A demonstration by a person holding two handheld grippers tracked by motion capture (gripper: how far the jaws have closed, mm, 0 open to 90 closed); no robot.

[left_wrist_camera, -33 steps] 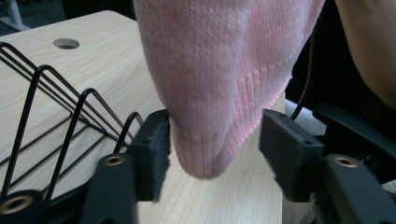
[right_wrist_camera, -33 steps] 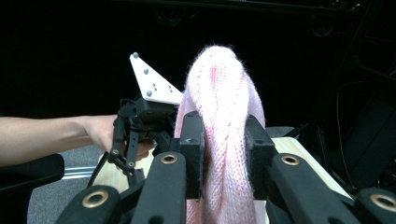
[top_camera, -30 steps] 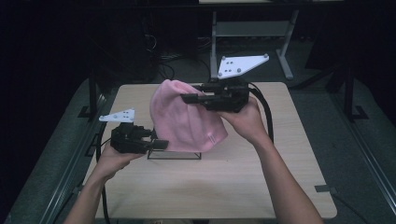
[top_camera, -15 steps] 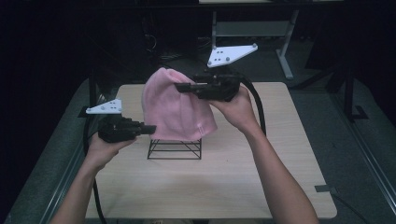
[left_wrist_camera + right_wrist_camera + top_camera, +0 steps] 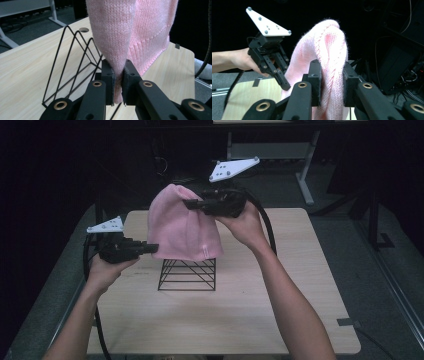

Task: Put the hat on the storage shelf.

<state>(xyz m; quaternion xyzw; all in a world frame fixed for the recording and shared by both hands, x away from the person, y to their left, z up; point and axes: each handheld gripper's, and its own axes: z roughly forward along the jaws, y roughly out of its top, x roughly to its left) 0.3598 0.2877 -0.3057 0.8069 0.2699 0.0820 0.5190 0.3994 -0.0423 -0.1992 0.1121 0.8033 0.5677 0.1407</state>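
Lifting clear: pink knit beanie (image 5: pixel 184 227) now hangs higher above the black wire rack (image 5: pixel 187 274) than a second ago. Left gripper (image 5: pixel 150 248) jaws pinch its hem, right gripper (image 5: pixel 192 204) jaws clamp its crown. Likely about to drape it over the rack.

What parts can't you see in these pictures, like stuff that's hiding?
- The top of the wire rack in the high view: the pink hat hangs in front of it.
- The inside of the hat: the knit is folded shut in every view.
- The tips of the right claw in the right gripper view: hat fabric bunches between them.
- The room behind the table: too dark to make out.
- The left claw pinches the hat's edge, hiding that bit.
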